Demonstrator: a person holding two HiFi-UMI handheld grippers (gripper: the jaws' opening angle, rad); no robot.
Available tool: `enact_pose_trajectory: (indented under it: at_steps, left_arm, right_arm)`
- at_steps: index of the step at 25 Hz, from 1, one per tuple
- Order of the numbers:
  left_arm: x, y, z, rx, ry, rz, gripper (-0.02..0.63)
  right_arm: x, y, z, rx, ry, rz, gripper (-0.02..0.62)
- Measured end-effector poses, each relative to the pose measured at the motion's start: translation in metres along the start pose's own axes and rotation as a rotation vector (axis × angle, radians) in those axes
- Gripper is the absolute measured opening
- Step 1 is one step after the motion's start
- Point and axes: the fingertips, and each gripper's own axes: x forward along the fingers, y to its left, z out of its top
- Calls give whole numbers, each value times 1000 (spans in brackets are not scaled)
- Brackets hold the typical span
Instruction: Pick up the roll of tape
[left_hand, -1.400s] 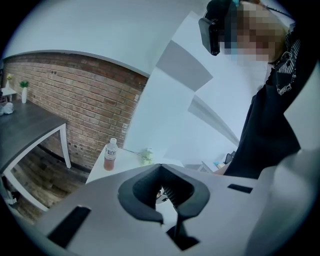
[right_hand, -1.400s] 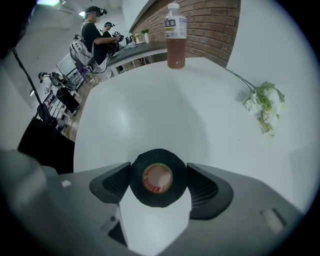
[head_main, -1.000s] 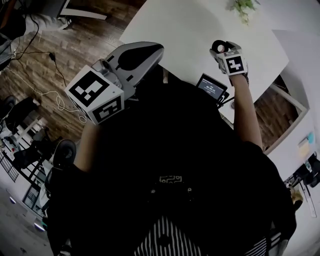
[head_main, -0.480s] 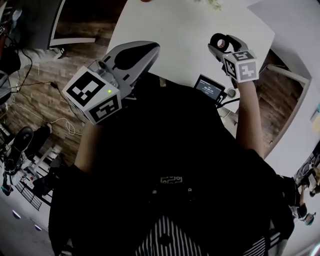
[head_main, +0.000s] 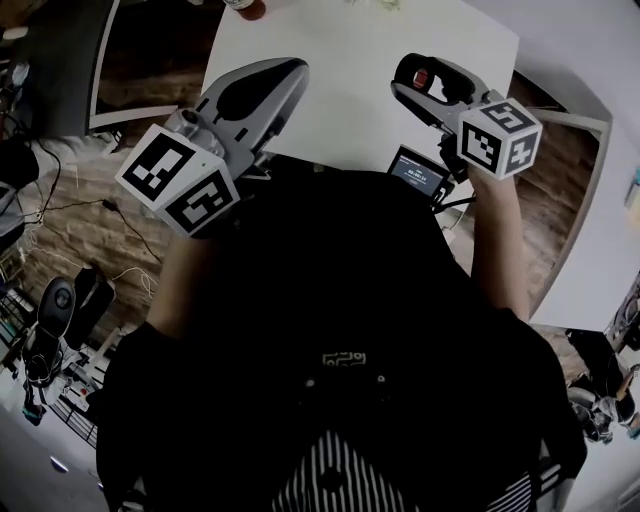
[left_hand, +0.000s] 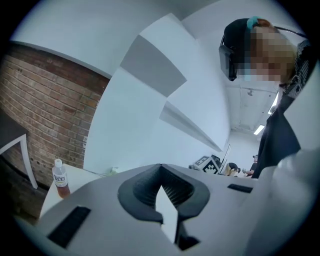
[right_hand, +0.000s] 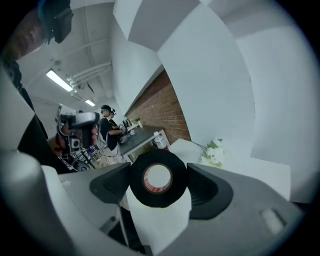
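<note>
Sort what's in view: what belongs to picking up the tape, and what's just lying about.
Belongs to the job:
- roll of tape, black, clamped in the right claw
- white table

Just lying about:
- small bottle
- white flowers
- small screen
- left claw, shut and empty

The right claw (head_main: 412, 80), clamped on the tape (right_hand: 139, 186), lifts higher off the bench (head_main: 340, 50) and rolls, so its cube faces another way. The left claw (head_main: 290, 72) slides a little farther over the bench. A bottle (head_main: 246, 8) appears at the bench's far edge.
</note>
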Motion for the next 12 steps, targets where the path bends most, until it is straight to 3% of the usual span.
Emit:
enact_pose_trajectory:
  at_steps: [3,6,12]
  left_arm:
    - [5,-3,8,92,-6,31,3]
    - [27,-23,4,187,18,5,3]
    - [59,-48,0,183,33,-47,3]
  right_arm:
    - [-18,28,26,-16,-102,30,347]
    - [-41,40,41,14,-198,95,347]
    - [-82,41,61,31,-309,122,347]
